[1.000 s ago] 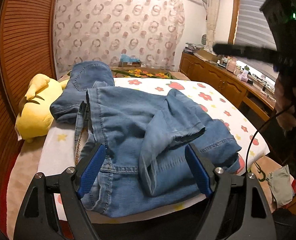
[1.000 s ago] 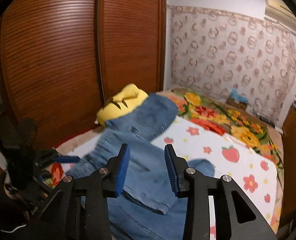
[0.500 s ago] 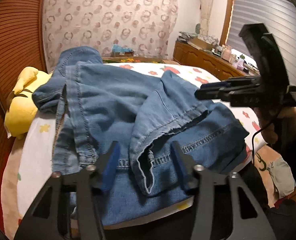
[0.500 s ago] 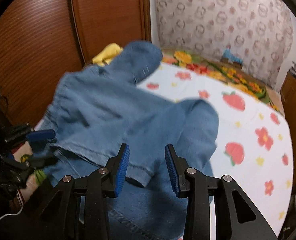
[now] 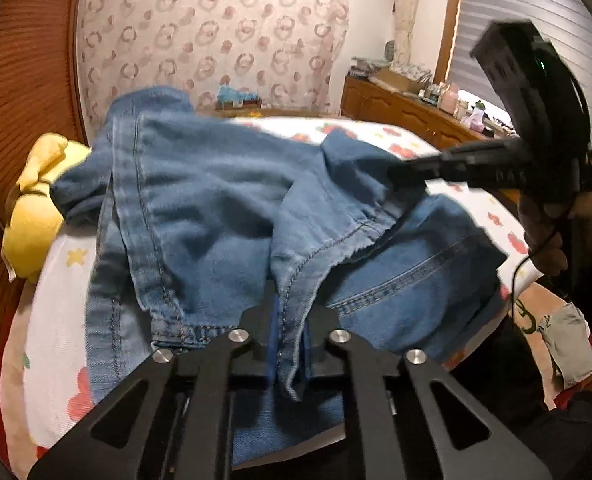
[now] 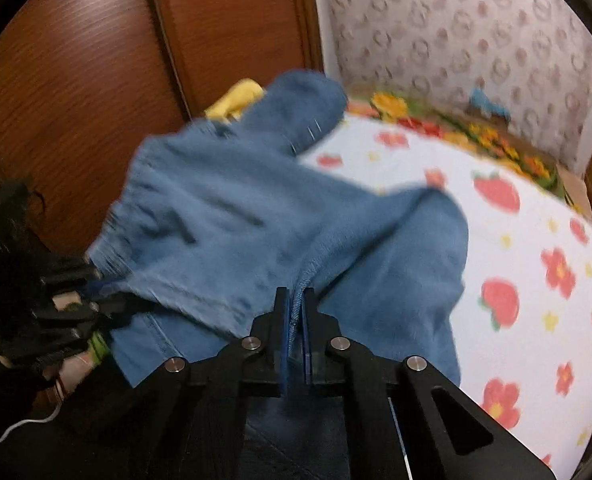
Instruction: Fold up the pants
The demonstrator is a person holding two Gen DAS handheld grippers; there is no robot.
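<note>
Pinching a hem edge of the jeans [image 5: 216,208], the left claw [image 5: 290,344] is clamped tight on denim, and the right claw [image 6: 294,320] is squeezing the same hem further along. The jeans are lying bunched on the bed [image 6: 535,240], one leg draped over a yellow plush [image 5: 32,224]. Honestly, I'm thinking a quick lift risks dragging the plush along or slipping that thin frayed edge.

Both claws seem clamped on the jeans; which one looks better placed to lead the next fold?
Probably left: the left claw pinches the jeans' hem corner at the bed's near edge; the right claw grips mid-hem.
</note>
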